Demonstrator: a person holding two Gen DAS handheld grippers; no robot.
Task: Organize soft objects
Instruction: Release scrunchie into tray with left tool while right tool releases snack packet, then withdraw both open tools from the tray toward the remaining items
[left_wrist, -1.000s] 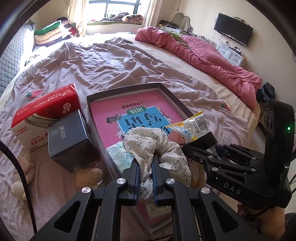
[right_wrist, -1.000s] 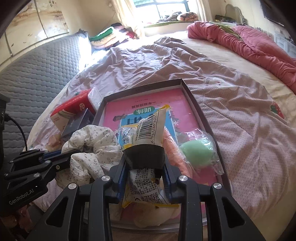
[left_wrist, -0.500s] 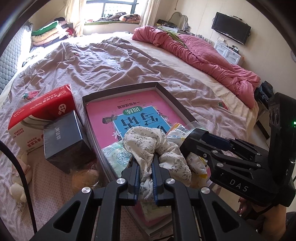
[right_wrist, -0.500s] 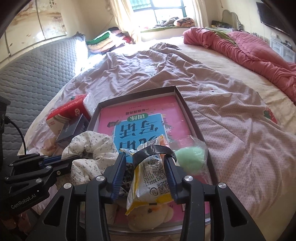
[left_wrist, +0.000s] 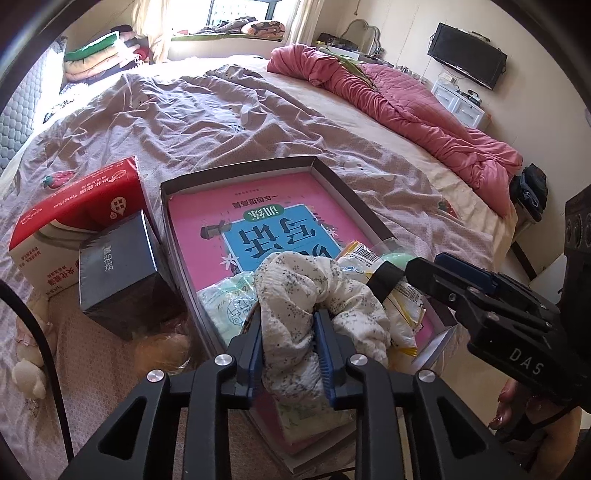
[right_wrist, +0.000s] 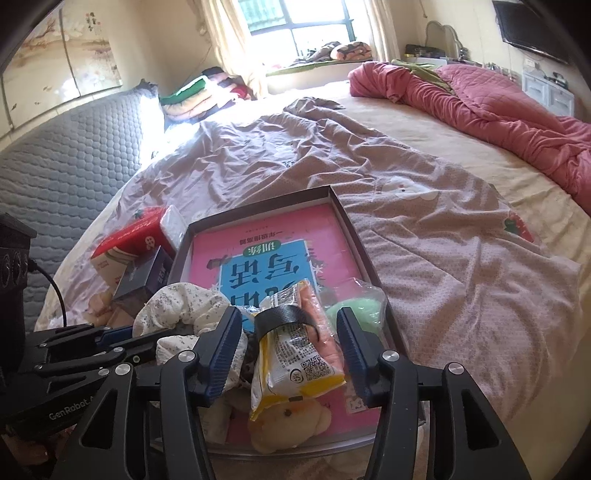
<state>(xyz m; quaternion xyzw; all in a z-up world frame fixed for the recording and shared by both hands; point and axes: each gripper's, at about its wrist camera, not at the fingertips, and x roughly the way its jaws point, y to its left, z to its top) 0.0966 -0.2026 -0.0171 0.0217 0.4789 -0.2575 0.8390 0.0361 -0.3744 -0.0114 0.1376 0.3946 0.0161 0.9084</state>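
A dark-rimmed tray (left_wrist: 351, 192) (right_wrist: 351, 225) lies on the bed with a pink book in it. My left gripper (left_wrist: 290, 343) is low over its near end. Its jaws are opening, and the pads still press a white floral cloth (left_wrist: 295, 288) (right_wrist: 184, 302) bunched between them. My right gripper (right_wrist: 288, 332) has its jaws opening wide. A yellow-and-white snack packet (right_wrist: 295, 362) with a black band lies between them, touching neither pad. It rests on a yellow plush toy (right_wrist: 288, 421). A green ball in a clear bag (right_wrist: 354, 310) lies beside it.
A red tissue box (left_wrist: 74, 218) and a dark box (left_wrist: 118, 273) stand left of the tray. A small plush (left_wrist: 29, 365) lies at the near left. A pink quilt (left_wrist: 406, 103) is heaped far right, where the bed ends. A grey headboard (right_wrist: 74, 155) runs along the left.
My right jaws spread and let go of the snack packet, which dropped into the tray, and that gripper drew back upward. My left jaws widened a little around the cloth.
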